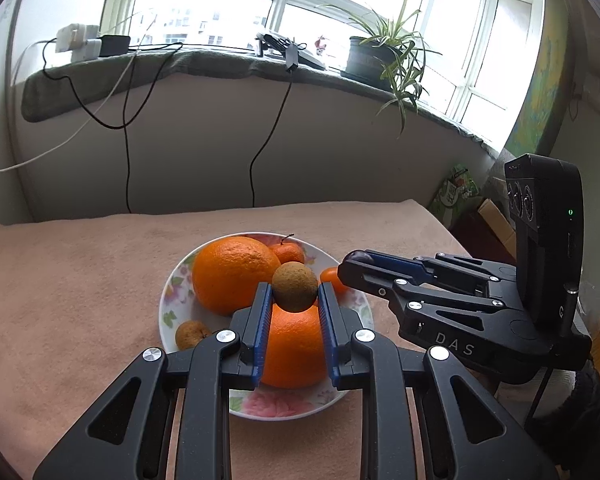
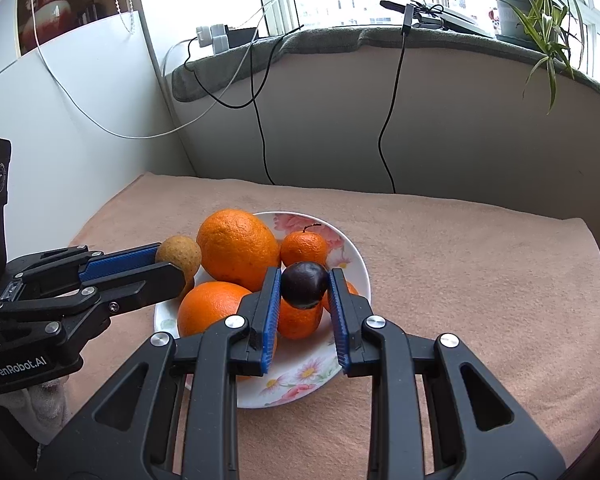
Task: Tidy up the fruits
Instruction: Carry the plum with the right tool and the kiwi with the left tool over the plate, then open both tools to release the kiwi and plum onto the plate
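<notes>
While the left gripper hangs over the plate, its fingers clamp a brown fruit (probably bound for the pile). From the right wrist, the right gripper pinches a dark plum above the same oranges.

Floral plate on the peach cloth held two large oranges at ten and seven o'clock, small tangerine at twelve, rough brown fruit and dark plum were pinched aloft above it.
</notes>
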Demonstrator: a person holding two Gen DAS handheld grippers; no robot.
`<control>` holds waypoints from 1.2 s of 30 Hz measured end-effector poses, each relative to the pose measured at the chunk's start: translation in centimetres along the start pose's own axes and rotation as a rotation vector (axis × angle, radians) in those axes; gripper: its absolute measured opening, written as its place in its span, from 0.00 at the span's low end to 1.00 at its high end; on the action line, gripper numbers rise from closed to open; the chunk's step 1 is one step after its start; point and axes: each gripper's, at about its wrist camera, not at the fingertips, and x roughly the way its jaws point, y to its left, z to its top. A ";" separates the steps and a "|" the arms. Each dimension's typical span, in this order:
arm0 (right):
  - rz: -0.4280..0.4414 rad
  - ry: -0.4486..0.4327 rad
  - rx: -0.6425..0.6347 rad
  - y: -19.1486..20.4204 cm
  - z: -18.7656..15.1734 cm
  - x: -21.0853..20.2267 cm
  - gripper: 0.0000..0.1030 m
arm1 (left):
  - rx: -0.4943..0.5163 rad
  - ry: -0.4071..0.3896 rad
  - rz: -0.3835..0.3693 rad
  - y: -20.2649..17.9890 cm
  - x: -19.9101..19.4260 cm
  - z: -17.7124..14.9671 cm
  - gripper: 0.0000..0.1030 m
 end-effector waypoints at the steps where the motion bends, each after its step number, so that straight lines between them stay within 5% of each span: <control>1: 0.001 0.000 0.001 -0.1 0.0 0.1 0.24 | 0.002 0.002 0.000 -0.1 0.1 0.1 0.21; 36: 0.012 0.022 -0.003 -0.5 0.0 0.9 0.26 | 0.007 0.001 0.030 -0.3 0.4 0.3 0.21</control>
